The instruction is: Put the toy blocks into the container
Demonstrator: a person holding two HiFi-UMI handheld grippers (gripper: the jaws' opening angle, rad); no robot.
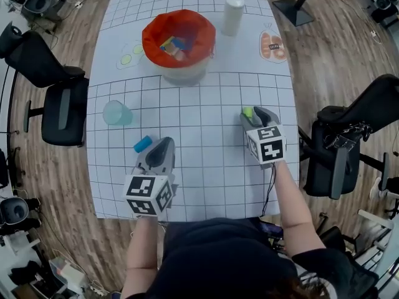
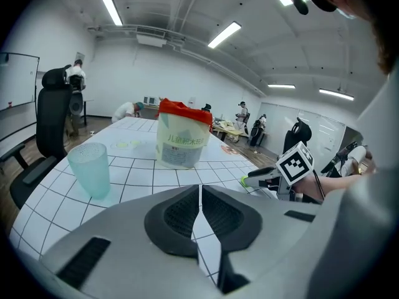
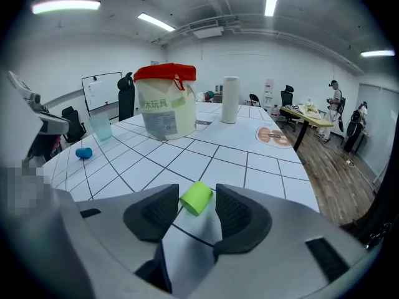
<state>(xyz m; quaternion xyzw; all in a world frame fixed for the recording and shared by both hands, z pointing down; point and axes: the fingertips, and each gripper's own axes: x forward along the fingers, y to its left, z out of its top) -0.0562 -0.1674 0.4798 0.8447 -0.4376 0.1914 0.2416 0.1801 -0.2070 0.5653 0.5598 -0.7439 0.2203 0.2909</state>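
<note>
at about 7 o'clock on the gridded table (image 1: 206, 167), nearest the person, the left gripper (image 1: 163, 144) has its jaws pressed together with nothing between them. the blue block (image 1: 143, 144) lies just beside it on the 9 o'clock side, apart from it. at about 4 o'clock the right gripper (image 1: 257, 114) points down at the table with its jaws spread wide. the green block (image 3: 196, 198), a short cylinder on its side, sits between the pads, and neither pad seems to press on it yet

the step in hand looks like picking up the green block. because it is round and can roll, it is best to centre it between the pads, close squarely on its curved sides, and lift only once the grip feels firm

farther out, a pale green cup (image 1: 116, 113) stands at 9 o'clock. the container (image 2: 181, 143), lined with an orange bag and already holding some blocks, stands at 12 o'clock, with a white roll (image 1: 233, 14) at 1 o'clock

the container's label is in chinese, and its end seems to read "木玩具"
</note>
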